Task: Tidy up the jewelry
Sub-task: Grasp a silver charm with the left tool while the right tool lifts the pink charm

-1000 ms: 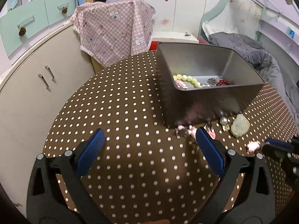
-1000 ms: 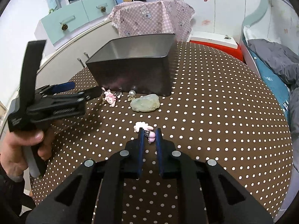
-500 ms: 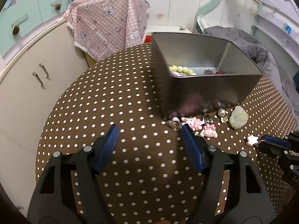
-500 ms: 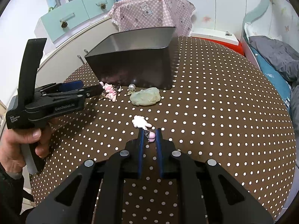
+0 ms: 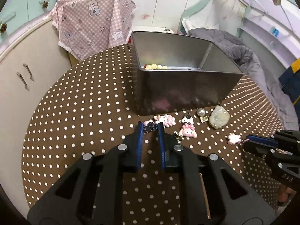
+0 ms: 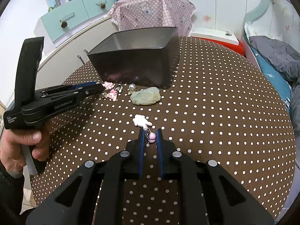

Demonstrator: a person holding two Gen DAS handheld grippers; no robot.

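Brown polka-dot cloth covers the round worktop (image 5: pixel 78 112), with a pink checked cloth draped over furniture behind it and a bed at the right. A grey metal tin (image 5: pixel 180 91) stands at the far middle; pale beads (image 5: pixel 155 67) lie inside.

Just in front of the tin lie the loose pieces: two pink bunny charms (image 5: pixel 166 120) (image 5: pixel 188 130), a pearl (image 5: pixel 201 112) and a cloudy green jade carving (image 5: pixel 219 117).

The left hand-held gripper (image 5: pixel 150 128) has its blue pads closed on a small dark metal clasp (image 5: pixel 150 126) beside the nearer-left bunny. The right hand-held gripper (image 6: pixel 150 136) is clamped on the ring and pink bead (image 6: pixel 152 137) of a white charm (image 6: pixel 141 121), which lies near, apart from the rest.

These charms look light, hard and glossy, probably resin, so the flat bodies would likely slip; the metal rings and clasps are the better hold. The jade seems heavier, smooth and chippable, best taken across its narrow waist and set down gently.
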